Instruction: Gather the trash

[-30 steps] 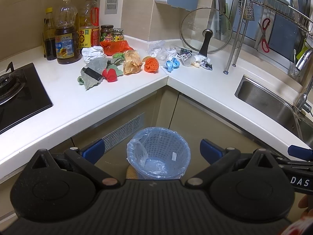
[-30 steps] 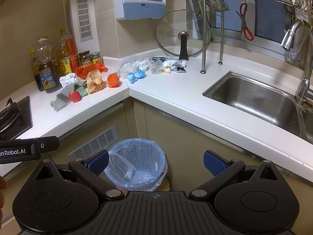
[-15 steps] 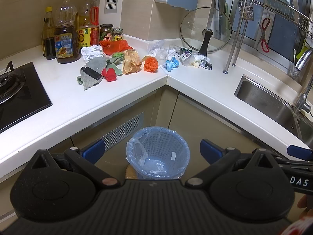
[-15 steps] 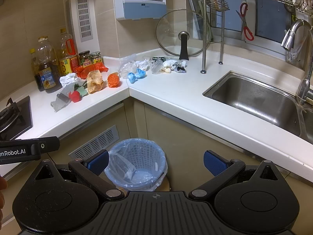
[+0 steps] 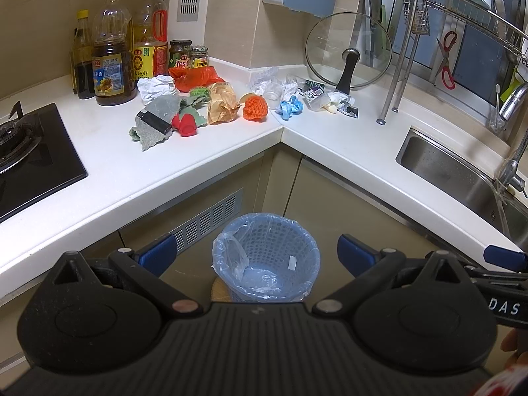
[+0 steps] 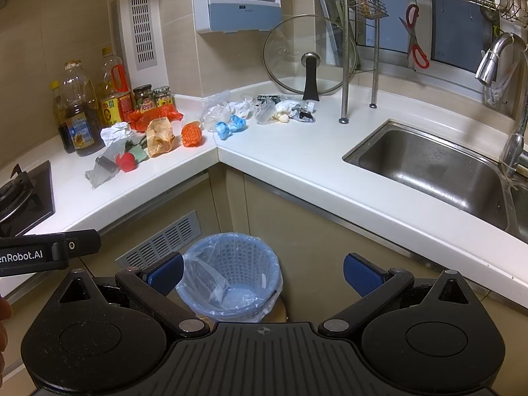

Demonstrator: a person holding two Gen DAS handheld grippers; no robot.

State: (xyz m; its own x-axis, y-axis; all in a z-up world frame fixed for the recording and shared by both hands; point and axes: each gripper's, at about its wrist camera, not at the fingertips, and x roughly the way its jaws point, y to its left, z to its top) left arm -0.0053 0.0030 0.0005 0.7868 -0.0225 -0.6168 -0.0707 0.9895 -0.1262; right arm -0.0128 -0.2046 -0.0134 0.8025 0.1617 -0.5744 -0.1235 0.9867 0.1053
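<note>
Left gripper (image 5: 254, 255) sits wide open with nothing between its blue pads, low centre of its frame, and the right gripper (image 6: 262, 272) is the same story: spread wide, empty. Both hang over the bin (image 5: 266, 257), which sits on the floor in the cabinet corner, bottom middle of each view, and looks nearly empty, just its liner.

All the trash is up on the counter (image 5: 109, 178), upper middle of the frame, well apart from both grippers: white paper wad (image 5: 156, 87), red bag (image 5: 194, 78), brown bag (image 5: 222, 102), orange net (image 5: 255, 107), blue glove (image 5: 290, 107), a red lump (image 5: 185, 124) on a grey rag (image 5: 155, 125).

Stuff that could go sideways, probably: the pile is packed tight, so a wide-open grab may pinch two bits and drop one off the edge, missing the bin. The bottles (image 5: 112, 69) and jars (image 5: 188, 54) stand just behind the red bag, so reaching deep could knock them. Flimsy plastic may also slip out of the pads on the carry back

Left view shows the hob (image 5: 33, 151) much fuller at the left edge; right view shows the whole sink (image 6: 429, 165) and tap (image 6: 495, 59), plus the left gripper's body poking in at the left edge
</note>
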